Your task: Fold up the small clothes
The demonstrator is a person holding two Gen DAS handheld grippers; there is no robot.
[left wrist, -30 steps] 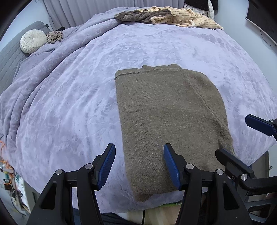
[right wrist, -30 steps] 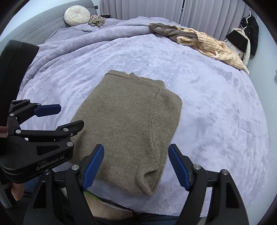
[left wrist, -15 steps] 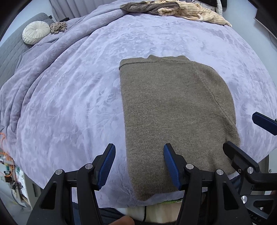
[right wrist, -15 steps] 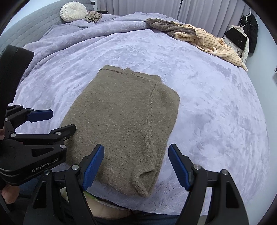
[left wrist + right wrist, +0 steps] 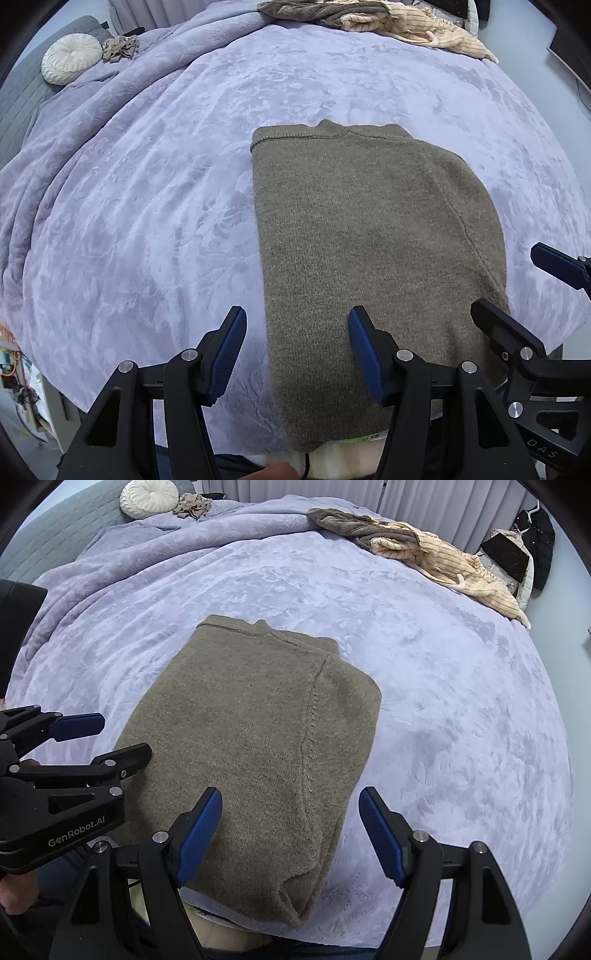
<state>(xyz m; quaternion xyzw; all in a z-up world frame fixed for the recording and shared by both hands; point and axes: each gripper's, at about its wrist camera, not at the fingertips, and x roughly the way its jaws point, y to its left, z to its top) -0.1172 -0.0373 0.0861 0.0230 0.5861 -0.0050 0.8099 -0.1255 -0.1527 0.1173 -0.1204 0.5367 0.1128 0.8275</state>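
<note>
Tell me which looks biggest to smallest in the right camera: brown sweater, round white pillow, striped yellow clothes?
1. brown sweater, though it lies nearest the camera.
2. striped yellow clothes.
3. round white pillow, farthest back, so it may just look small.

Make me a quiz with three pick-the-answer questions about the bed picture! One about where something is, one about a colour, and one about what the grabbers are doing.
1. Where does the round white cushion lie?
A. at the far end of the bed, by the grey headboard
B. on top of the folded sweater
C. between the fingers of one gripper

2. What colour is the folded sweater?
A. bright red
B. olive-brown
C. white

3. What are the left gripper and the right gripper doing?
A. both shut on the sweater
B. one shut, one open
C. both open, holding nothing

Answers:
1. A, it sits far off beside the headboard, next to a small crumpled cloth.
2. B, the knit looks olive-brown against the lilac blanket.
3. C, each pair of blue pads stands wide apart above the sweater's near edge.
</note>
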